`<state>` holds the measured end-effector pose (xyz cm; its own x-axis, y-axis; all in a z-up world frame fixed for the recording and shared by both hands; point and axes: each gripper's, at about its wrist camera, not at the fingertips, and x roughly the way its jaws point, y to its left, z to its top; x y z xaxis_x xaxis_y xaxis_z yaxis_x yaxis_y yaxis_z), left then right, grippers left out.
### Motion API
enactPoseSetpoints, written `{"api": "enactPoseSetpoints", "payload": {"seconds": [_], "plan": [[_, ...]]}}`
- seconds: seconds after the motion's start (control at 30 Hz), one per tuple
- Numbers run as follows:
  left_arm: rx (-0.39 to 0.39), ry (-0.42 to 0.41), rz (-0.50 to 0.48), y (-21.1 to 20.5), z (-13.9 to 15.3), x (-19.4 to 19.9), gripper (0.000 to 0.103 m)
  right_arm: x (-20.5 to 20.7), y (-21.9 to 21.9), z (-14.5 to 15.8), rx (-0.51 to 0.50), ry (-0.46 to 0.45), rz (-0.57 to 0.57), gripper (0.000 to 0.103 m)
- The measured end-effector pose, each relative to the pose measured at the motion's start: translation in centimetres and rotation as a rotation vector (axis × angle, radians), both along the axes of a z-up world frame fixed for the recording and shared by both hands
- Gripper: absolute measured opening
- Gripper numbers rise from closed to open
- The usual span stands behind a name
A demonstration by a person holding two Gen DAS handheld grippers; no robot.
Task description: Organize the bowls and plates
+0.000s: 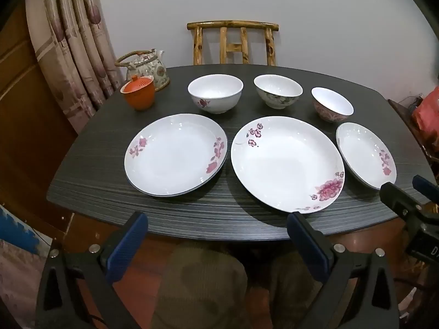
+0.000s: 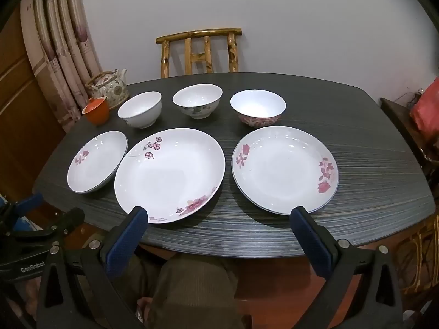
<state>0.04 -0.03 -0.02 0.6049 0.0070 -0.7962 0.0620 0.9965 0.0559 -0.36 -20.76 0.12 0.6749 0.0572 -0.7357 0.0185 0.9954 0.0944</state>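
Three white floral plates lie in a front row on the dark table (image 1: 90, 192): a left plate (image 1: 175, 155), a large middle plate (image 1: 286, 164) and a right plate (image 1: 366, 156). Behind them stand three bowls: a white one (image 1: 215, 93), a green-patterned one (image 1: 277, 90) and a pink-patterned one (image 1: 332, 104). My left gripper (image 1: 216, 219) is open and empty at the table's near edge. My right gripper (image 2: 219, 216) is open and empty, near the front rims of the large plate (image 2: 170, 174) and right plate (image 2: 285, 168).
An orange lidded cup (image 1: 137, 94) and a floral teapot (image 1: 146, 67) stand at the table's far left corner. A bamboo chair (image 1: 233, 44) is behind the table. Curtains (image 1: 74, 41) hang on the left. A red bag (image 1: 428, 115) lies to the right.
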Motion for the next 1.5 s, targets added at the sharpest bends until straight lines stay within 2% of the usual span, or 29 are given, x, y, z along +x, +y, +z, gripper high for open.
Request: {"api": "enactPoseSetpoints", "payload": {"seconds": [0.6, 0.93, 1.37, 1.5], "plan": [[0.023, 0.027, 0.032, 0.3, -1.0, 0.2, 0.103, 0.2, -0.6, 0.2, -0.006, -0.001, -0.020, 0.103], [0.031, 0.009, 0.033, 0.2, -0.7, 0.0, 0.103, 0.1, -0.8, 0.4, -0.005, -0.015, -0.032, 0.103], [0.007, -0.031, 0.001, 0.1, -0.4, -0.2, 0.103, -0.5, -0.1, 1.3, -0.041, -0.087, -0.009, 0.103], [0.032, -0.053, -0.009, -0.1, -0.4, -0.4, 0.103, -1.2, 0.4, 1.9, -0.114, -0.156, -0.034, 0.103]]}}
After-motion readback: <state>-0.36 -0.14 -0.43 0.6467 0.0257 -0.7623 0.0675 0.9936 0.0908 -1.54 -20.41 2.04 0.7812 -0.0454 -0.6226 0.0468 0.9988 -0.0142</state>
